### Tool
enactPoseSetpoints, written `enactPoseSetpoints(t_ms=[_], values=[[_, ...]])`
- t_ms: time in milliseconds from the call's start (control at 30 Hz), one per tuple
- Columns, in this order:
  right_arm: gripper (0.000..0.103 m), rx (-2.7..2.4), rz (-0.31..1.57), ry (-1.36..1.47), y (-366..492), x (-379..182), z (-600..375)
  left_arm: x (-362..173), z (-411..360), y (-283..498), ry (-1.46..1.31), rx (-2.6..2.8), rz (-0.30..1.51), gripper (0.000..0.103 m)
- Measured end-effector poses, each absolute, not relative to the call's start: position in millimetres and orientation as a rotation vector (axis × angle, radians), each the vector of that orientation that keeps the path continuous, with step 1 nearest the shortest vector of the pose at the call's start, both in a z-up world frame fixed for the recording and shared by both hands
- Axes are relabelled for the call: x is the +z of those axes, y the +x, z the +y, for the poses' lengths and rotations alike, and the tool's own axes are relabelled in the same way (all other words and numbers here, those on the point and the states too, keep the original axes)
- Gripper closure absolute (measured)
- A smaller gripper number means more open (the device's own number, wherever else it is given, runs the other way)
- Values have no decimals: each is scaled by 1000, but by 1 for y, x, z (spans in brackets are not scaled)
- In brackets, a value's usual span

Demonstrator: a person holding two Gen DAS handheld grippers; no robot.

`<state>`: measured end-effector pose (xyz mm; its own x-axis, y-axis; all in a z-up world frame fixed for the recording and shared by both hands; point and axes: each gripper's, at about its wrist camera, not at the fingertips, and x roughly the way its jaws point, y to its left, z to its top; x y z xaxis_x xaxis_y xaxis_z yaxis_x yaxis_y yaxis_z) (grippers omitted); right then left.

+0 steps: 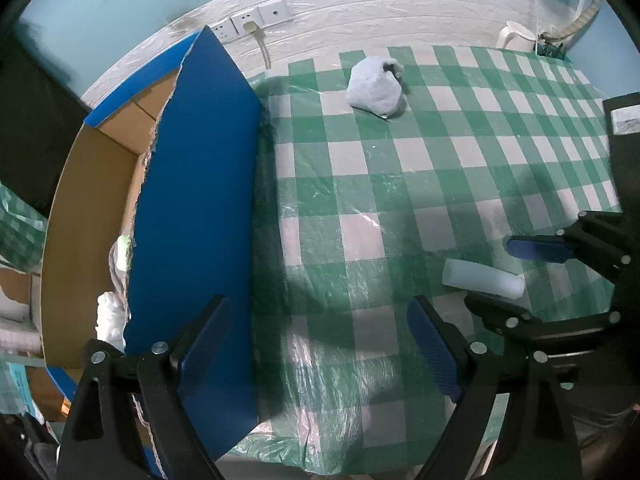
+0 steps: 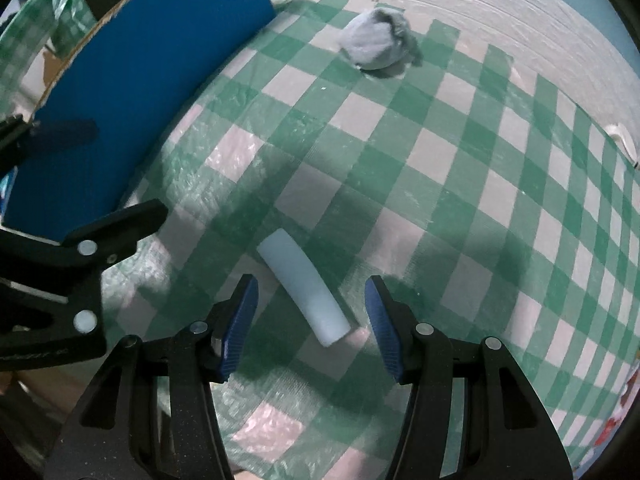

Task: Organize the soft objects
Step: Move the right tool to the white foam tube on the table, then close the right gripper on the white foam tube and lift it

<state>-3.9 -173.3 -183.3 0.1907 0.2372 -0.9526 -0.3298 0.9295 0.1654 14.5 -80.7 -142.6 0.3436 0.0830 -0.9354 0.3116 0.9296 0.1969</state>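
Note:
A white foam tube (image 2: 303, 286) lies on the green checked tablecloth (image 2: 460, 200). My right gripper (image 2: 310, 294) is open and low over the tube, one finger on each side, not touching it. The tube also shows in the left wrist view (image 1: 482, 278), between the right gripper's fingers (image 1: 536, 250). A pale blue bundled cloth (image 1: 375, 89) sits at the far side of the table, also seen in the right wrist view (image 2: 374, 42). My left gripper (image 1: 320, 332) is open and empty beside the blue cardboard box (image 1: 192, 208). White soft items (image 1: 110, 316) lie inside the box.
The box's blue flap (image 2: 132, 92) stands upright along the table's left edge. A white textured wall with sockets (image 1: 256, 20) runs behind the table. A white jug (image 1: 514, 36) stands at the back right corner. A dark object (image 1: 624, 120) stands at the right edge.

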Motion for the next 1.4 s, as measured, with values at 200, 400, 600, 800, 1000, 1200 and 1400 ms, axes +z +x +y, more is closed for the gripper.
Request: enactPoseSetpoints(t_ms=[200, 400, 600, 800, 1000, 1200, 1400], values=[[76, 423, 1331, -141, -7, -190, -166, -140, -82, 15, 345, -164, 1231, 13], [92, 424, 1333, -154, -10, -187, -165, -136, -83, 18, 302, -178, 1238, 13], [93, 368, 1321, -101, -7, -178, -178, -137, -92, 25, 276, -214, 1240, 13], [93, 308, 1295, -13, 2, -164, -212, -144, -103, 40, 245, -229, 1250, 13], [93, 254, 1254, 76, 11, -155, -232, -148, -112, 56, 235, -231, 1246, 13], [93, 204, 1206, 140, 26, -141, -253, -150, -120, 82, 203, -231, 1227, 13], [93, 170, 1158, 189, 46, -131, -269, -150, -128, 108, 173, -228, 1196, 13]])
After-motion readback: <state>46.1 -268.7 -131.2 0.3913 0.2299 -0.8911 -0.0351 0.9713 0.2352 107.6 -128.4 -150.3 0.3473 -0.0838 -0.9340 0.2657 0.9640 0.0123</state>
